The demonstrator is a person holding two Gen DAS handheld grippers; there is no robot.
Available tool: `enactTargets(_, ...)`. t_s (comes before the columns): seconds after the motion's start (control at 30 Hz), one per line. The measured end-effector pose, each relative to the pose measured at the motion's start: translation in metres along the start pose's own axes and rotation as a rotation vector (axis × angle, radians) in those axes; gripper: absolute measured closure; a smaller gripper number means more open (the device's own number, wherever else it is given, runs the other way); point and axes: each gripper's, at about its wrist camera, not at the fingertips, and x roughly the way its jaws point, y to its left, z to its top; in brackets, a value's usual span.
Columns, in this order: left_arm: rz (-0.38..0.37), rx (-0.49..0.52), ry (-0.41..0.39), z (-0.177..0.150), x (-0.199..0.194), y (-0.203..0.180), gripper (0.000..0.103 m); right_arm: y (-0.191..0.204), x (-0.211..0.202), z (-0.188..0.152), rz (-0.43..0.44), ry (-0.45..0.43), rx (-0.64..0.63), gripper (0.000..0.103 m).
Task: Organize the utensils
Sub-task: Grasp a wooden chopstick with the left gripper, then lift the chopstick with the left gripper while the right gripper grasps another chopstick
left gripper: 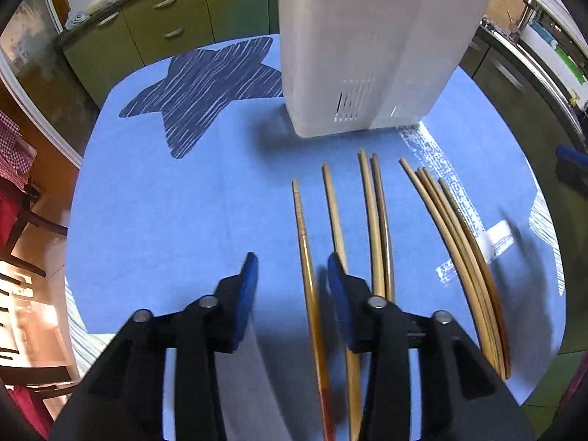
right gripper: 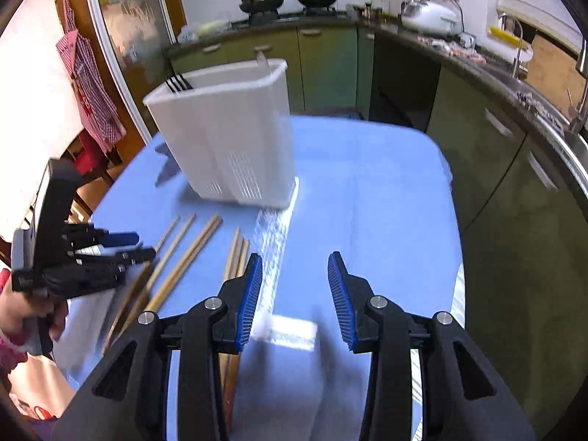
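1. Work surface: a table under a blue cloth (left gripper: 165, 220) printed with a dark blue star (left gripper: 205, 88).
2. Utensil holder: a white plastic holder (left gripper: 360, 55) stands upright on the cloth, beyond the chopsticks. In the right wrist view, dark utensil tips show above its rim at the far left corner.
3. Chopsticks: wooden chopsticks (left gripper: 375, 220) lie flat on the cloth in a loose row, tips toward the holder. A cluster of several (left gripper: 459, 250) lies at the right of the row.
4. Left gripper (left gripper: 292, 272): jaws apart, above the leftmost chopstick (left gripper: 305, 253), which runs between the blue pads (left gripper: 246, 294). The pads do not press on it.
5. Right gripper (right gripper: 294, 275): jaws apart, nothing between them. It hovers over bare cloth to the right of the chopsticks.
6. A hand (right gripper: 33, 316) holds the left gripper's handle.
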Motion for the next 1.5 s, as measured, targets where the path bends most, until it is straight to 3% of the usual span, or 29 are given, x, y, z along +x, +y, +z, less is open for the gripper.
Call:
enactTargets(0.13,0.008,-0.005,0.024,0.005,0.008,-0.002,0.073,-0.006,0.004,-0.007,0.009,0.028,0.019,0.065)
enactTargets(0.17,0.005,-0.005,0.035,0.005,0.011,-0.002,0.078,-0.007,0.003,-0.008,0.007,0.033,0.019,0.065)
enactTargets(0.37,-0.007,-0.015,0.052,0.006,0.011,-0.003,0.087,-0.007,0.006,-0.001,-0.003,0.054,0.019,0.059)
enactTargets(0.43,-0.007,-0.016,0.058,0.006,0.011,-0.004,0.096,-0.006,0.009,0.001,-0.004,0.070,0.017,0.059)
enactTargets(0.73,-0.031,-0.011,0.097,0.004,0.010,-0.002,0.097,0.010,0.041,0.003,0.057,0.231,-0.007,0.059)
enactTargets(0.8,-0.045,-0.021,0.089,0.005,0.007,-0.001,0.097,0.015,0.052,0.004,0.077,0.267,-0.010,0.066)
enactTargets(0.87,-0.045,-0.020,0.063,0.006,-0.001,0.000,0.097,0.020,0.062,0.002,0.095,0.307,-0.015,0.080)
enactTargets(0.93,-0.042,-0.011,0.046,0.006,-0.008,0.000,0.097,0.026,0.070,-0.002,0.098,0.330,-0.026,0.086)
enactTargets(1.5,-0.049,0.030,-0.020,-0.002,-0.043,-0.001,0.097,0.055,0.107,-0.004,0.064,0.428,-0.083,0.089)
